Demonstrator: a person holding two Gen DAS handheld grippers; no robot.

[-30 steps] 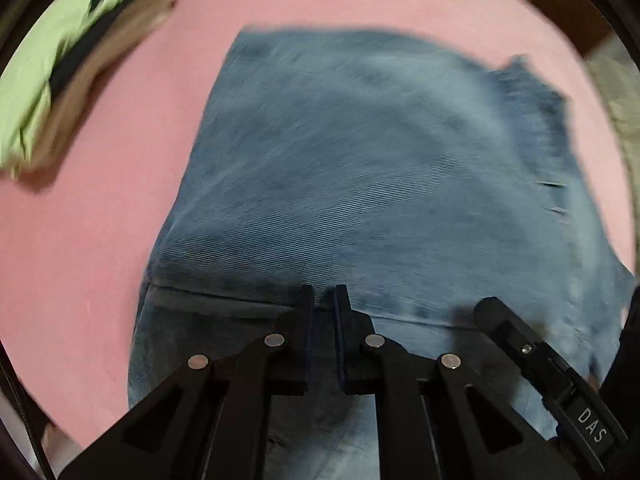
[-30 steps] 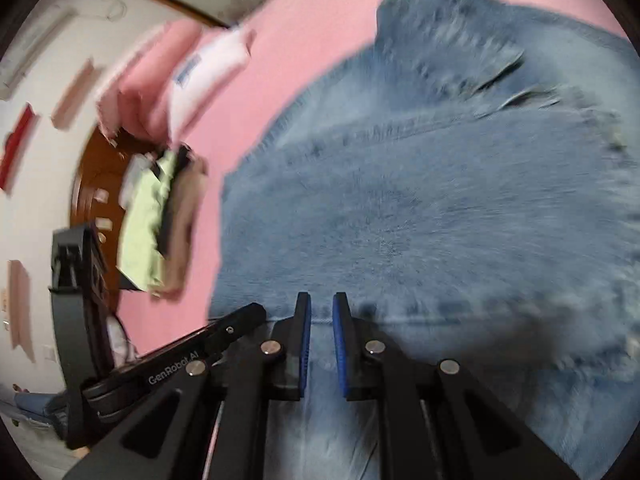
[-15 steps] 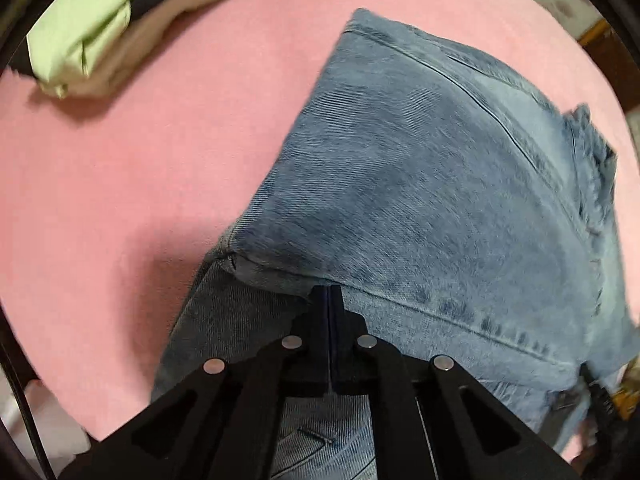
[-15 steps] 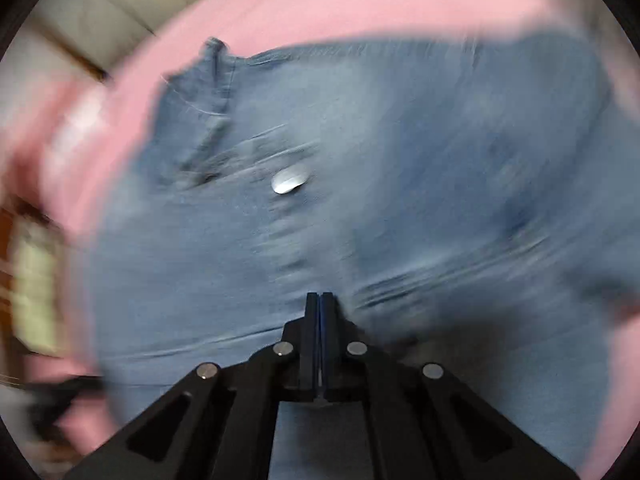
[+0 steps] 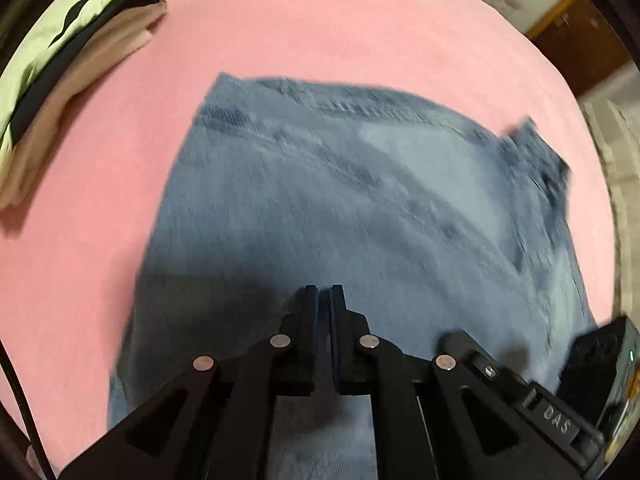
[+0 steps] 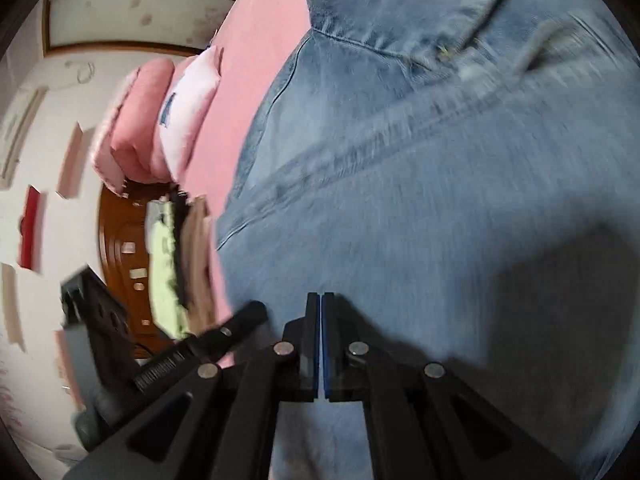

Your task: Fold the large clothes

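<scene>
The denim garment (image 5: 360, 216) lies on the pink bed cover (image 5: 312, 32), folded at least one time, with its collar (image 6: 404, 4) toward the far end where the pillows (image 6: 160, 116) are (the motion blur hides the finer seams). The left gripper (image 5: 324, 292) is above the near edge of the denim, its jaws almost pressed together; whether a thin layer of cloth sits between them cannot be told. The right gripper (image 6: 320, 300) is beside it over the same near edge, jaws pressed together, and no cloth is visible in them.

The step in hand seems to be flattening or finishing a fold. To do it well, both grippers should work at the same height and the same speed, so the edge stays straight and the layers do not slide. The thick denim will resist a sharp crease, so a firm press along the fold should help. The stack of folded clothes (image 5: 60, 72) at the far left corner of the bed is well apart and should not disturb
</scene>
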